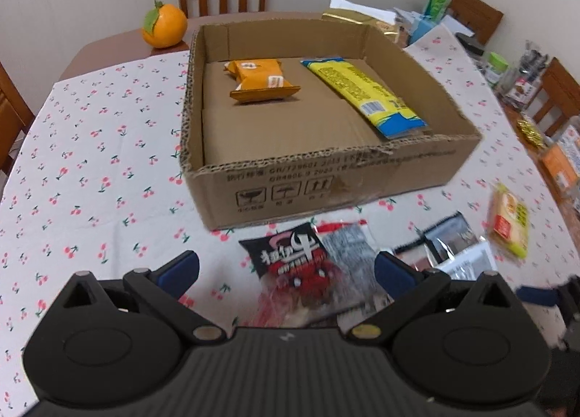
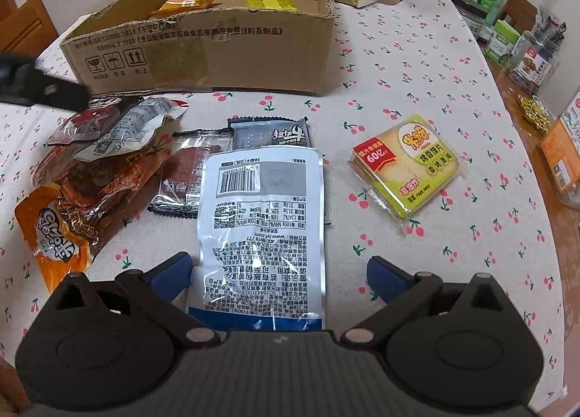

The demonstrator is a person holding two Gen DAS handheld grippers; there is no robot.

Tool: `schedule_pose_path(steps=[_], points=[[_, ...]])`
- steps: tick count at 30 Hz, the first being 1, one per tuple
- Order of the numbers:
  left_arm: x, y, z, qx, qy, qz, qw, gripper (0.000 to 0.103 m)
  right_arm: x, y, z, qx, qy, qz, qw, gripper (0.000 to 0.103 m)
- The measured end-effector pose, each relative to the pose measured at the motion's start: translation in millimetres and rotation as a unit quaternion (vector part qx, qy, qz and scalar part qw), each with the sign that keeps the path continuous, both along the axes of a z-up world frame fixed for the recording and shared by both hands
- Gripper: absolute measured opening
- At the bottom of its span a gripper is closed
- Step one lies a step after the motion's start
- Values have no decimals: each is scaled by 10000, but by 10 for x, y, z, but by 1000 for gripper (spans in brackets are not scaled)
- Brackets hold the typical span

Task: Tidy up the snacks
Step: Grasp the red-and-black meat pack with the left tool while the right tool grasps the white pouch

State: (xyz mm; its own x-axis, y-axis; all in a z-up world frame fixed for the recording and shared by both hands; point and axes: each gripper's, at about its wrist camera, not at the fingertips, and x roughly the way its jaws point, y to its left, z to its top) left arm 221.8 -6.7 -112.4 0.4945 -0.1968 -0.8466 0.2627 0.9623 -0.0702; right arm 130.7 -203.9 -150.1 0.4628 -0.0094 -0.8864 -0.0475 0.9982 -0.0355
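White pouch between spread right gripper fingers, untouched

The left hand-held gripper is being held with its jaws spread wide, nothing being gripped between the blue fingertips. It is being hovered above the bench, pointed forward and slightly downward. The right hand-held gripper is likewise being held with its jaws wide apart and nothing clamped, its blue fingertips being kept low over the bench, pointed forward. In the right wrist view, part of the left hand-held gripper is being seen at the far left edge, blurred, raised above the bench.
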Motion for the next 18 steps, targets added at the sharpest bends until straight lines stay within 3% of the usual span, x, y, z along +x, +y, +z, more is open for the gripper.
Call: schedule_pose_path(steps=[5, 12, 18], points=[[97, -43, -162, 140, 263, 240, 9993, 102, -7, 1, 2, 0, -19, 57, 10000, 103], [38, 39, -211, 406, 323, 348, 9980, 101, 1, 1, 7, 4, -4, 95, 10000, 103], [77, 53, -245, 294, 322, 427, 9981, 96, 12, -1, 1, 3, -10, 103, 9999, 103]])
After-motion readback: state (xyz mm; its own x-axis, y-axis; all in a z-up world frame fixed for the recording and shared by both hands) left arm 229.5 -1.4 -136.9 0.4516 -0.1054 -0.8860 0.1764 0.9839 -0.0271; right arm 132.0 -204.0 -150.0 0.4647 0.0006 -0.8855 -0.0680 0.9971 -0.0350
